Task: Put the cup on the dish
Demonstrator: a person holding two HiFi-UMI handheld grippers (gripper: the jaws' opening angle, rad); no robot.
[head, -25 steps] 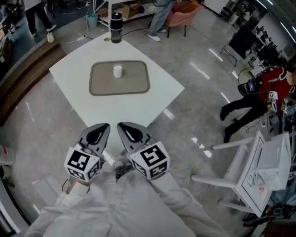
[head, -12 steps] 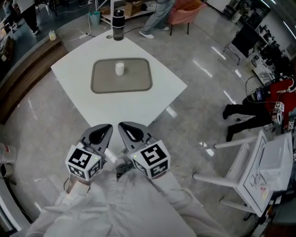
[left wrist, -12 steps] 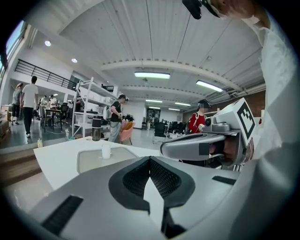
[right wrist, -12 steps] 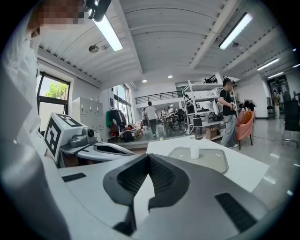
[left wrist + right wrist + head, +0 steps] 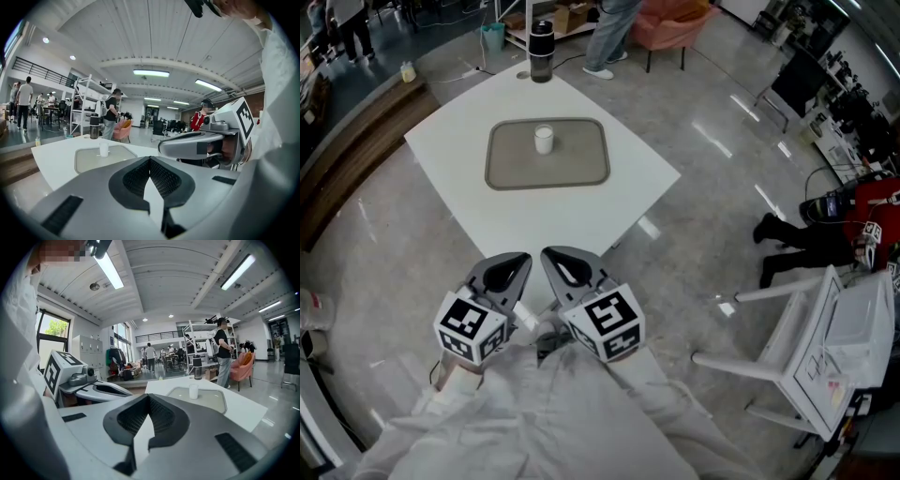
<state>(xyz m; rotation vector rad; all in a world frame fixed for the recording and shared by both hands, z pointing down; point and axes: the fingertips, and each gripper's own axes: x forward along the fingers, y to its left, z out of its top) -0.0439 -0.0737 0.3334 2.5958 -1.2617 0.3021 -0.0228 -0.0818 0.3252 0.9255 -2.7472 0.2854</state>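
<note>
Well ahead of jaws, cup

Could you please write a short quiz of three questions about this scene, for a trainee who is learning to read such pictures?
1. True or false: the cup already stands on the dish.
2. Where does the dark bottle stand? A) on the dish; B) near the far corner of the table; C) on the floor.
3. Fill in: the jaws of the left gripper and of the right gripper are both ____, with nothing between them.

Key: 1 true. 2 B. 3 shut.
</note>
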